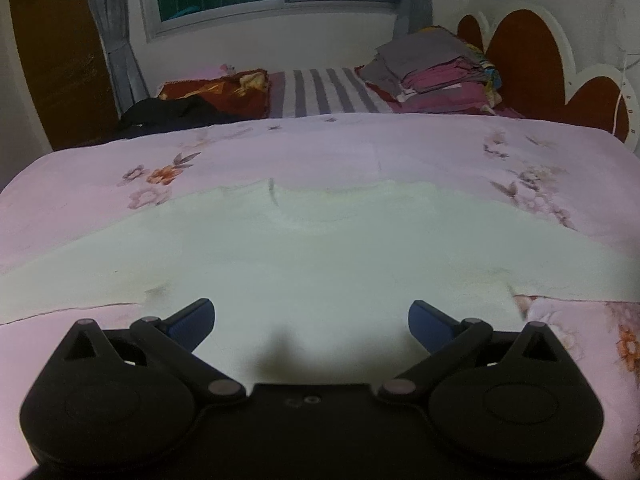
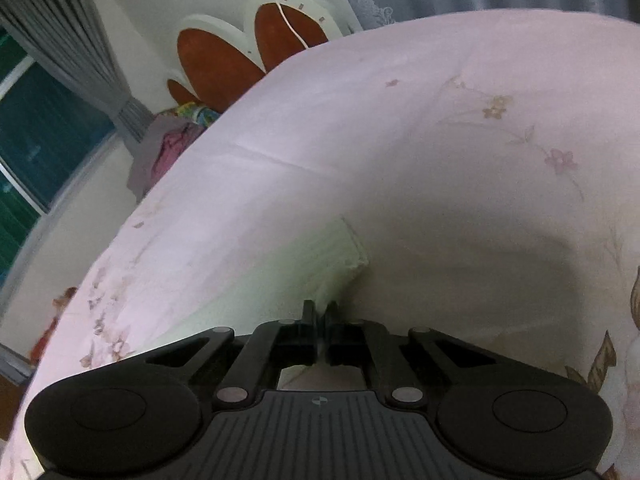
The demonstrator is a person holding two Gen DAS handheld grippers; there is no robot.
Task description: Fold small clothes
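Left gripper (image 1: 311, 318): pointing forward and downward, jaws standing wide apart, blue pads (image 1: 192, 320) facing each other across a broad gap, nothing sitting between them. Both linkage arms splaying outward from the black body.

Right gripper (image 2: 319, 312): also angling downward, its view rolled to one side. Fingers (image 2: 308, 322) drawn together at the centre, only a thin slit showing between them. Whether they are pinching anything cannot be told. Linkage arms folding inward.

Right gripper (image 2: 320, 312) fingers pinched together on the pale garment's (image 2: 316, 264) edge, over the floral bedsheet (image 2: 440, 140).
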